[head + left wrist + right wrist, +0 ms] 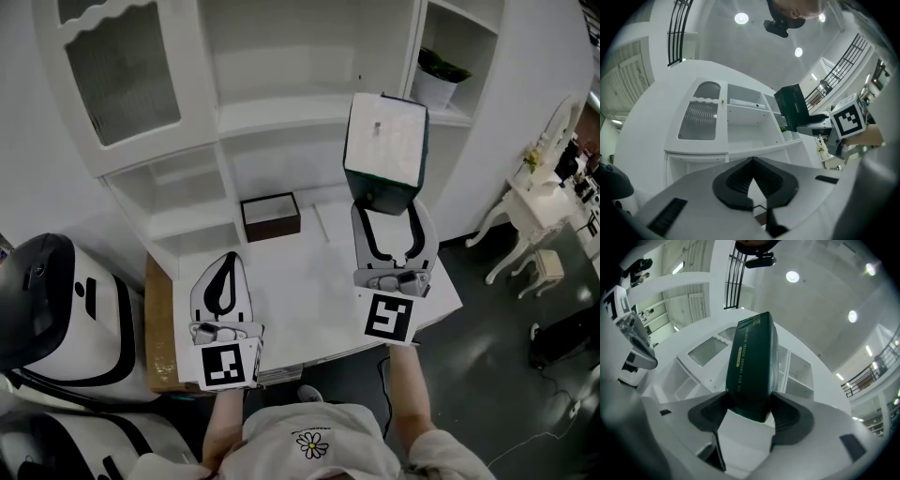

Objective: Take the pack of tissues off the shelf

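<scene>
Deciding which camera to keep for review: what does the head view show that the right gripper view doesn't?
Only the head view: a brown open box on the white counter and a potted plant in a right-hand shelf bay. Only the right gripper view: gold print along the tissue pack and ceiling lights. Both: the dark green tissue pack clamped between the right gripper's jaws, before the white shelf unit.

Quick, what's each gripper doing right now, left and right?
Left gripper: closed, jaws together, nothing between them.
Right gripper: closed on the dark green pack of tissues, held up in the air.
</scene>
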Motion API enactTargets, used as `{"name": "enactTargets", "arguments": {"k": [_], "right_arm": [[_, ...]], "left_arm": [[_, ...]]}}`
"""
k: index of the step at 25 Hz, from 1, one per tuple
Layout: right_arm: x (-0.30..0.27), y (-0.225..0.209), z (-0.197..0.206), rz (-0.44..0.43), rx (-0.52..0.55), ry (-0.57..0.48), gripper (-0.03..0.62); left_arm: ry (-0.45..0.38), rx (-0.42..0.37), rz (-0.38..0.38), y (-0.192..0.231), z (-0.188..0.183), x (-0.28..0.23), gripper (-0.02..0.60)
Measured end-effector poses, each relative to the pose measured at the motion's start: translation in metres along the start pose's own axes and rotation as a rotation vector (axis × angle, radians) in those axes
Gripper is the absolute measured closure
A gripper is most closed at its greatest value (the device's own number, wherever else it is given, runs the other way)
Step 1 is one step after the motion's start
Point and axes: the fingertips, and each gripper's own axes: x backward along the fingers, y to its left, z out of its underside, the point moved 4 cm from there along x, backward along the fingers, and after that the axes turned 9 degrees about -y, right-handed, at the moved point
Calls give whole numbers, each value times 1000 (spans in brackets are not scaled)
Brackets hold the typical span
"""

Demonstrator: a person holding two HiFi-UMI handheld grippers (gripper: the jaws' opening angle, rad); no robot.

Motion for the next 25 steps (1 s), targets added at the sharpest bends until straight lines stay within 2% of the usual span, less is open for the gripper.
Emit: {"name": "enactTargets", "arguments": {"k": [3, 11, 25], "right_arm": [[20, 3, 3, 33, -84, 21, 296], [48, 9, 7, 53, -180, 48, 296], [58, 20, 11, 55, -210, 74, 296]], "left_arm": [[-8, -12, 12, -6, 0, 0, 583], [-4, -28, 26, -14, 0, 2, 583], [-7, -12, 32, -11, 3, -6, 583]]}}
